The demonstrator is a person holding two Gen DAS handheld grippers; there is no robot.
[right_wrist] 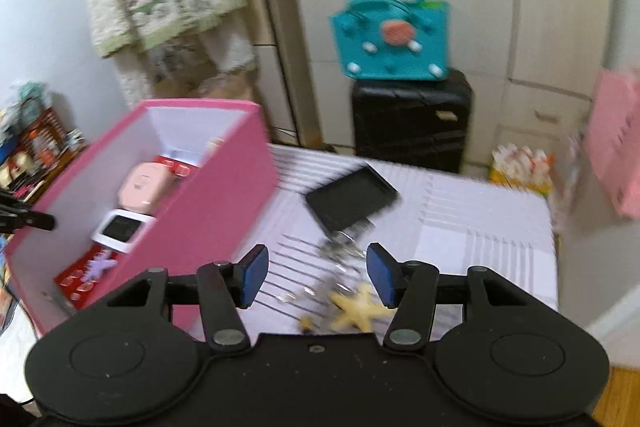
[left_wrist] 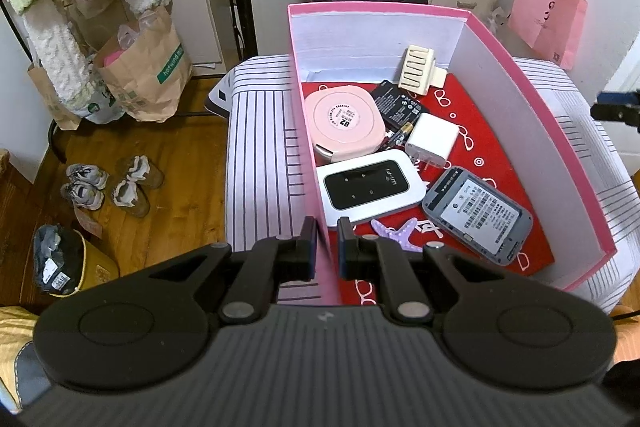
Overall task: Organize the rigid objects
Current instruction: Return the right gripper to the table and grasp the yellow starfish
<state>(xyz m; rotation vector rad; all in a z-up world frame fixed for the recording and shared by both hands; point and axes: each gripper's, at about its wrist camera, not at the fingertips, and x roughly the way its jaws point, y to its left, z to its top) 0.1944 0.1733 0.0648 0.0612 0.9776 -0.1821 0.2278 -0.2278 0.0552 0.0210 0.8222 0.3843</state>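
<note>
Gripping the near left wall of a pink box (left_wrist: 540, 99), the left hand-held gripper (left_wrist: 326, 247) has its two fingers clamped on either side of the thin wall, one outside and one inside. The box stands on a bench (left_wrist: 260, 147) covered in a striped cloth. Inside it, on a red lining, lie a round pink case (left_wrist: 344, 121), a white Wi-Fi router (left_wrist: 370, 189), a grey router (left_wrist: 478, 213) turned label-up, a white charger (left_wrist: 432, 141), a black battery (left_wrist: 396, 105), a cream clip (left_wrist: 418, 69) leaning on the far wall and a purple starfish (left_wrist: 396, 233) near the gripper. In the blurred right wrist view, the right hand-held gripper (right_wrist: 318, 275) hangs with its blue-padded fingers wide apart and nothing between them, above the bench to the right of the box. A yellow starfish (right_wrist: 358, 305) lies just under it, with a black device (right_wrist: 352, 197) and some small metal pieces (right_wrist: 340, 251) beyond. A teal bag (right_wrist: 392, 43) sits on a black suitcase (right_wrist: 410, 121) behind the bench.
</note>
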